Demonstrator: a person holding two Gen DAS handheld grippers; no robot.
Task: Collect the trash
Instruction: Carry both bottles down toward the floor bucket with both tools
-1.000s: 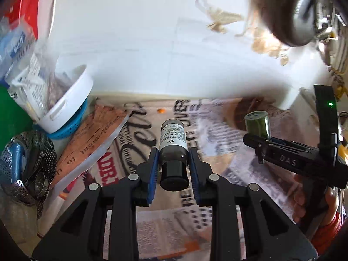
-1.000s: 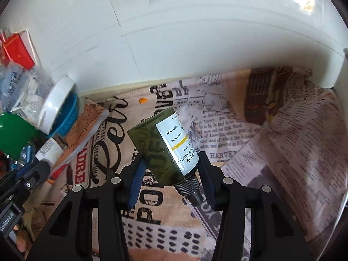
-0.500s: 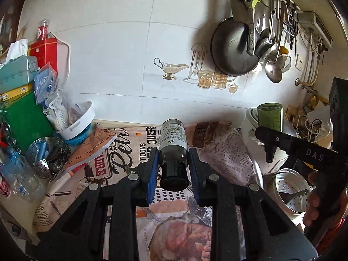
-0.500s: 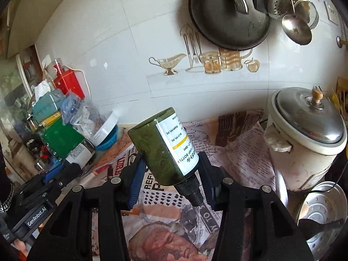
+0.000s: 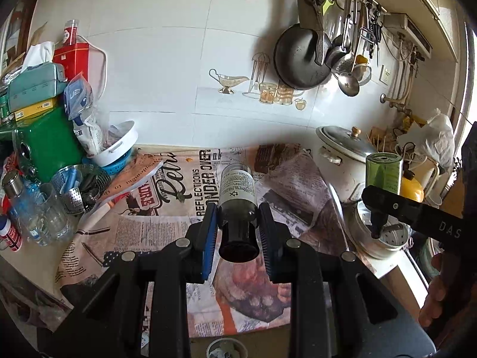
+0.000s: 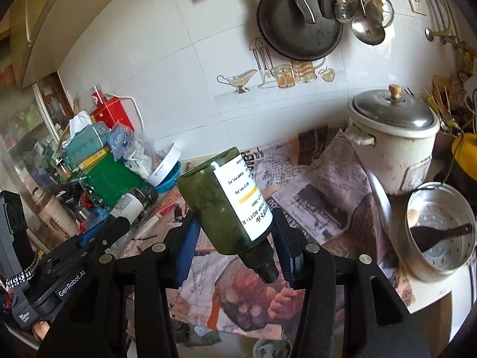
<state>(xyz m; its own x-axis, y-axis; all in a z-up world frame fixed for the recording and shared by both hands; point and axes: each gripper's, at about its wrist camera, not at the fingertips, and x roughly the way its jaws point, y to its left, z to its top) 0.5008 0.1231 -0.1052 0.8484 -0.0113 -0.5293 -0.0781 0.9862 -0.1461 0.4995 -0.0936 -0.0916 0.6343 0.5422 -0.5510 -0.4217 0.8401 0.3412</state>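
My left gripper (image 5: 237,223) is shut on a small dark bottle (image 5: 237,191) with a white label and a black cap, held above the newspaper-covered counter (image 5: 167,226). My right gripper (image 6: 235,232) is shut on a green pump bottle (image 6: 220,205) with a white label, neck pointing back at the camera. The green bottle also shows in the left wrist view (image 5: 384,173), at the right. The dark bottle also shows in the right wrist view (image 6: 134,203), at the left.
A white rice cooker (image 6: 393,140) and a metal steamer pot (image 6: 441,232) stand at the right. Boxes, bags, a white bowl (image 5: 119,140) and a metal strainer (image 5: 80,188) crowd the left. Pans and ladles hang on the tiled wall (image 5: 167,68).
Both grippers have pulled back and up from the counter with their bottles still held. The wall, the hanging pans and the rice cooker have come into view.
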